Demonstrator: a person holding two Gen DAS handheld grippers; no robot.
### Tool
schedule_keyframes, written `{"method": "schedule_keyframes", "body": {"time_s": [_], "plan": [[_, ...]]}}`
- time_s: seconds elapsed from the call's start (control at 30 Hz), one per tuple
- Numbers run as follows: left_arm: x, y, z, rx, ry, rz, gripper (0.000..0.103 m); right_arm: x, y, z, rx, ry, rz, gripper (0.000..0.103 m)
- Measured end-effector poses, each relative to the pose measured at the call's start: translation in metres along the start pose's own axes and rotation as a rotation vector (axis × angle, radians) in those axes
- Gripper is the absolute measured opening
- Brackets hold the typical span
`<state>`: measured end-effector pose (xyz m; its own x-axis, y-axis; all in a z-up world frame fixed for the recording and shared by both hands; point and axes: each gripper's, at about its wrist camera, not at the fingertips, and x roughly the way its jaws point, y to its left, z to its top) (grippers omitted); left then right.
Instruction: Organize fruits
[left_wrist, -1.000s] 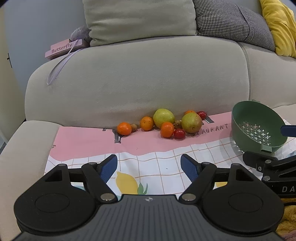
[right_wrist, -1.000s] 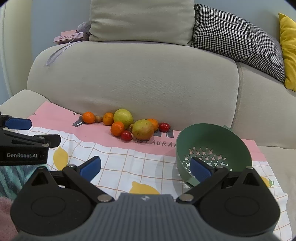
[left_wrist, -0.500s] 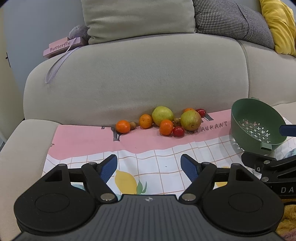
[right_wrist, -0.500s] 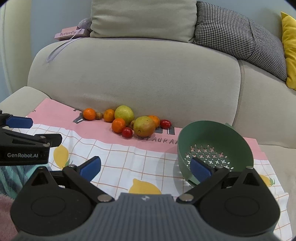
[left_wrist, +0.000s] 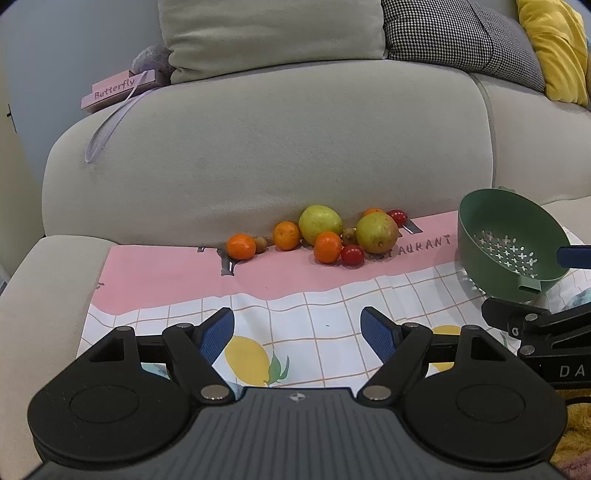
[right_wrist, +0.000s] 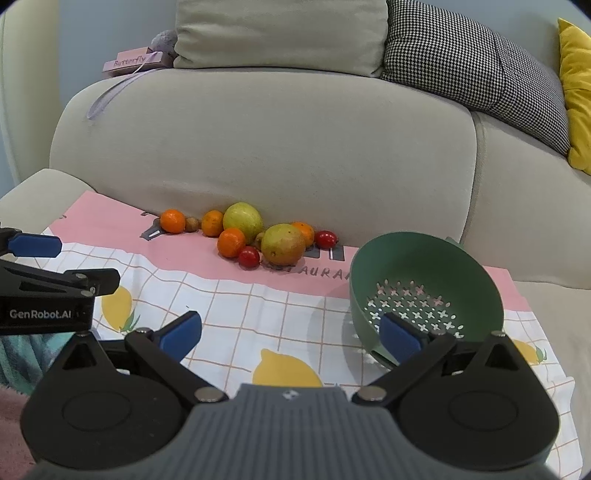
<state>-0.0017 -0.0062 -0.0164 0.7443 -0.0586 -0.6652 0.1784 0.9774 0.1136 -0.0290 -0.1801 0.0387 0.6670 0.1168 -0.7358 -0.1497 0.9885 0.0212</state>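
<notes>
- Lying in a loose row at the foot of the sofa (right_wrist: 280, 147) backrest, the fruits (left_wrist: 321, 236) sit on the pink band of a cloth (left_wrist: 295, 317) spread over the seat.
- Two yellow-green mangoes (right_wrist: 242, 219) are the largest; the right one (right_wrist: 282, 244) shows a reddish blush.
- Four oranges (right_wrist: 172, 220) are smaller and bright; the one behind the right mango is mostly hidden.
- Two red tomatoes (right_wrist: 248, 257) are glossy, one in front of the row and one at its right end.
- Two small brown fruits (right_wrist: 191, 224) are wedged between the others; their kind is hard to make out.
- A green colander (right_wrist: 424, 291), tilted with its holed bottom facing the cameras, stands on the cloth to the right of the row, apart from it.
- The left gripper (left_wrist: 297, 334) hovers over the checked part of the cloth, near edge, fingers spread wide and holding nothing.
- The right gripper (right_wrist: 290, 336) is likewise wide and empty; its right finger (right_wrist: 399, 338) covers part of the colander's near rim.
- Lettering on the pink band is partly covered by the fruit and colander.
- A pink box (left_wrist: 118, 90) reading "Butterfly" rests on the backrest top, beside cushions (right_wrist: 280, 33) cut off by the frame.
</notes>
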Motion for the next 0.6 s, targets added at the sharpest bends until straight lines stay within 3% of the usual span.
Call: {"method": "schedule_keyframes", "body": {"time_s": [0.6], "plan": [[0.002, -0.0029, -0.0008, 0.003, 0.015, -0.006, 0.091, 0.0018, -0.0018, -0.0014, 0.009, 0.019, -0.01, 0.099]]}}
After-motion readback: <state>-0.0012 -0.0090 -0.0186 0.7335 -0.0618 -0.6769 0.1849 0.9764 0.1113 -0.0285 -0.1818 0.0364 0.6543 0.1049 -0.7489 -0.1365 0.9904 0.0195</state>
